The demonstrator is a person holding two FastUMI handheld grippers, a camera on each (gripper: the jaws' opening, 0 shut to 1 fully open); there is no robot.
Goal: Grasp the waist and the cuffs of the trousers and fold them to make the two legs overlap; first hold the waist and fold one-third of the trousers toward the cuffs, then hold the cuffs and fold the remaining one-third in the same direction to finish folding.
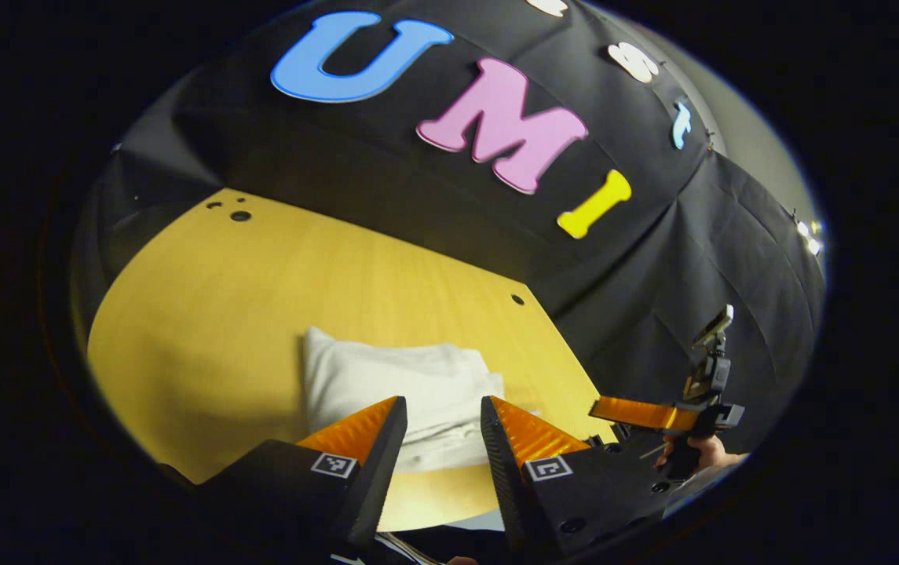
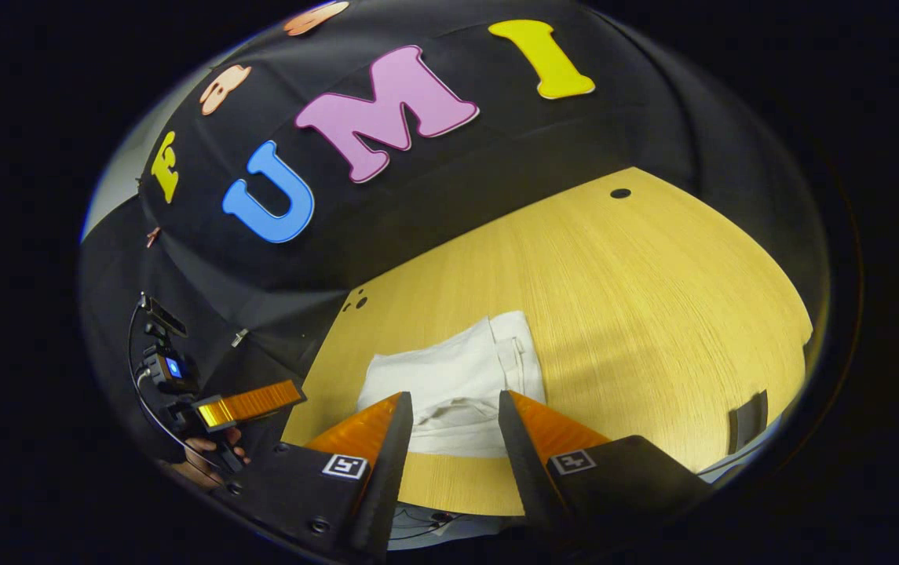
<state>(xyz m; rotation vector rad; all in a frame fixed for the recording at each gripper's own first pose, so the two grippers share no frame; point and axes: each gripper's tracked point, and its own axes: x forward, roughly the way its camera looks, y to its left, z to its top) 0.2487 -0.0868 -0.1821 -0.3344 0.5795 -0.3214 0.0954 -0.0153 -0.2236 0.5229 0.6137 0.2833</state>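
Observation:
White trousers (image 1: pixel 402 392) lie folded into a compact stack near the front edge of the wooden table (image 1: pixel 261 298). In the left gripper view my left gripper (image 1: pixel 444 420) hovers open above the stack's near side, nothing between its fingers. The right gripper (image 1: pixel 626 412), held by a hand, shows at the right beyond the table corner. In the right gripper view the folded trousers (image 2: pixel 457 377) sit just ahead of my open right gripper (image 2: pixel 453 416), which holds nothing. The left gripper (image 2: pixel 249 404) shows at the left, off the table edge.
The black cloth wall (image 1: pixel 418 196) closes the booth behind the table. Small holes (image 1: pixel 240 216) mark the tabletop's far corner, and another hole (image 2: pixel 619 193) shows far right. A dark strap (image 2: pixel 747 420) sits at the table's right front edge.

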